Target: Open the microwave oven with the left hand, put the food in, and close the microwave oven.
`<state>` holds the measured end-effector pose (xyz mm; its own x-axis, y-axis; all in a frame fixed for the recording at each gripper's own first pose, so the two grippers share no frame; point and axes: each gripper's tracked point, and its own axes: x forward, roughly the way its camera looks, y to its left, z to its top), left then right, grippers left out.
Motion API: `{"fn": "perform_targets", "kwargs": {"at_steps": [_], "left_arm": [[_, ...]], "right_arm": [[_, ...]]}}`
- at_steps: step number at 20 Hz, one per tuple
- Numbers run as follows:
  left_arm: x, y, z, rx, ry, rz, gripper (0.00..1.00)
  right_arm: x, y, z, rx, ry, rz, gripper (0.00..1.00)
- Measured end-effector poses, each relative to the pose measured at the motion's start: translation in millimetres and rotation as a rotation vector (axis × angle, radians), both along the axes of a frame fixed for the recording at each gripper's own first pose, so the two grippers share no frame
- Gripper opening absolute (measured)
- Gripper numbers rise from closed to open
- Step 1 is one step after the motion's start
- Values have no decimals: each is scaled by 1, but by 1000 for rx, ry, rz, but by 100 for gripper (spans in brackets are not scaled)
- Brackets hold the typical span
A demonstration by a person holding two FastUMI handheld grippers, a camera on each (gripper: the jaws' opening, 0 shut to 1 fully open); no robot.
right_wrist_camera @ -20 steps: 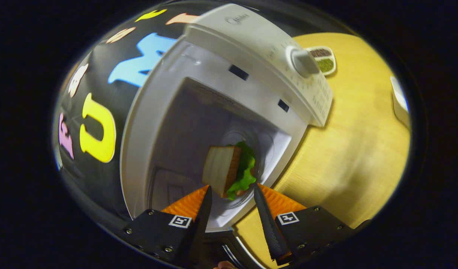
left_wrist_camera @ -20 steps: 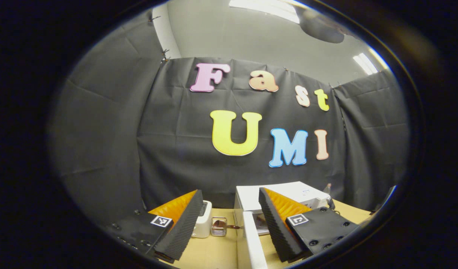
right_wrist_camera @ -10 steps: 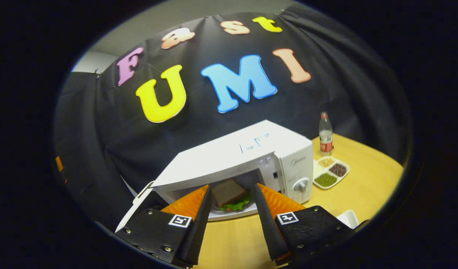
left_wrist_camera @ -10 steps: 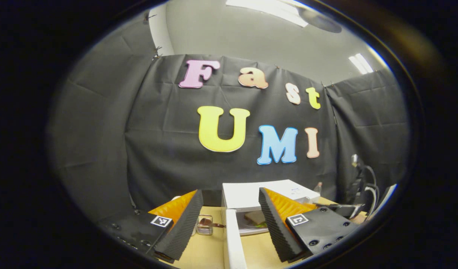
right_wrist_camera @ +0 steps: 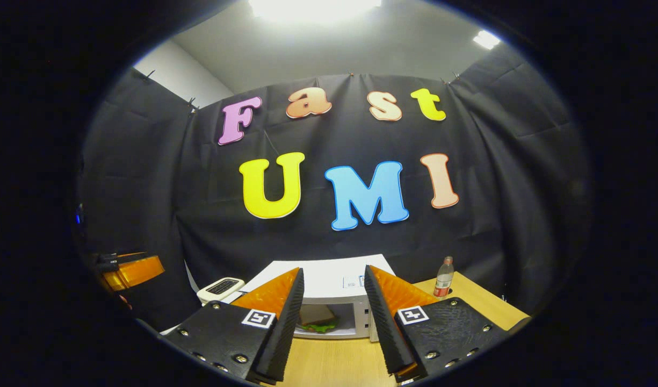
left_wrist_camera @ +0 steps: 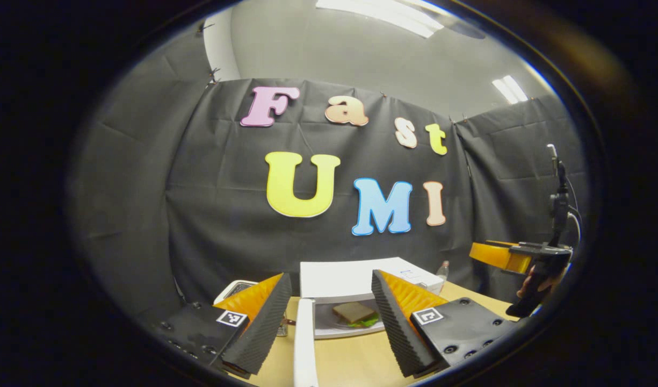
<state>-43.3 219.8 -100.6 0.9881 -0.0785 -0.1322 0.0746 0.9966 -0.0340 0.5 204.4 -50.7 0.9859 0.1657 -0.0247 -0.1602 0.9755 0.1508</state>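
Left gripper view first, biggest stuff down: tan table (left_wrist_camera: 355, 363) along the bottom, white microwave (left_wrist_camera: 355, 277) sitting on it against the back cloth. Door (left_wrist_camera: 304, 344) swung wide open, seen edge-on and running toward the camera between the two fingers. Sandwich (left_wrist_camera: 355, 313) already inside the cavity, flat on the plate, bit of green lettuce poking out underneath. Toaster (left_wrist_camera: 235, 288) off to the left of the microwave, partly behind the left finger. Bottle (left_wrist_camera: 442, 269) peeking out past the microwave's right corner.

Left gripper (left_wrist_camera: 331, 322) up front with jaws spread wide, nothing between them, not touching the door or anything else. Right gripper (left_wrist_camera: 508, 257) also visible far right here, held up off the table in a hand (left_wrist_camera: 533, 279).

Right gripper view, same order: table (right_wrist_camera: 334, 365), microwave (right_wrist_camera: 329, 285) straight ahead with the cavity open, sandwich (right_wrist_camera: 315, 318) inside, lettuce showing at its lower edge. Toaster (right_wrist_camera: 220, 289) left of it, bottle (right_wrist_camera: 443, 278) standing upright at the right on the table. Right gripper (right_wrist_camera: 334, 328) jaws wide apart too, empty, well back from the microwave. Left gripper (right_wrist_camera: 127, 269) showing at the far left edge, too dark to make out much there.
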Motion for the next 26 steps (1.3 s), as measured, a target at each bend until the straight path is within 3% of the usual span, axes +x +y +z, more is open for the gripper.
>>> {"fn": "perform_targets", "kwargs": {"at_steps": [4,11,13,15,16,22,23,26], "left_arm": [[-6,-2,0,18,9,7,96],[-42,50,-38,-5,116,102,98],[-59,67,-57,-59,177,113,62],[-75,108,-70,-60,208,205,27],[-88,110,-67,-75,228,191,9],[-135,120,-132,24,363,103,7],[-140,118,-146,26,394,84,10],[-149,99,-166,-22,446,33,7]], "right_arm": [[-10,-10,18,-28,-51,8,69],[-21,-18,26,-27,-64,8,98],[-19,-17,26,-10,-65,15,98],[-16,-19,23,-4,-55,8,98],[-14,-20,21,2,-48,6,98],[-7,-29,17,34,-18,-18,98],[-6,-29,16,33,-14,-19,98],[-5,-31,13,30,-5,-23,98]]}}
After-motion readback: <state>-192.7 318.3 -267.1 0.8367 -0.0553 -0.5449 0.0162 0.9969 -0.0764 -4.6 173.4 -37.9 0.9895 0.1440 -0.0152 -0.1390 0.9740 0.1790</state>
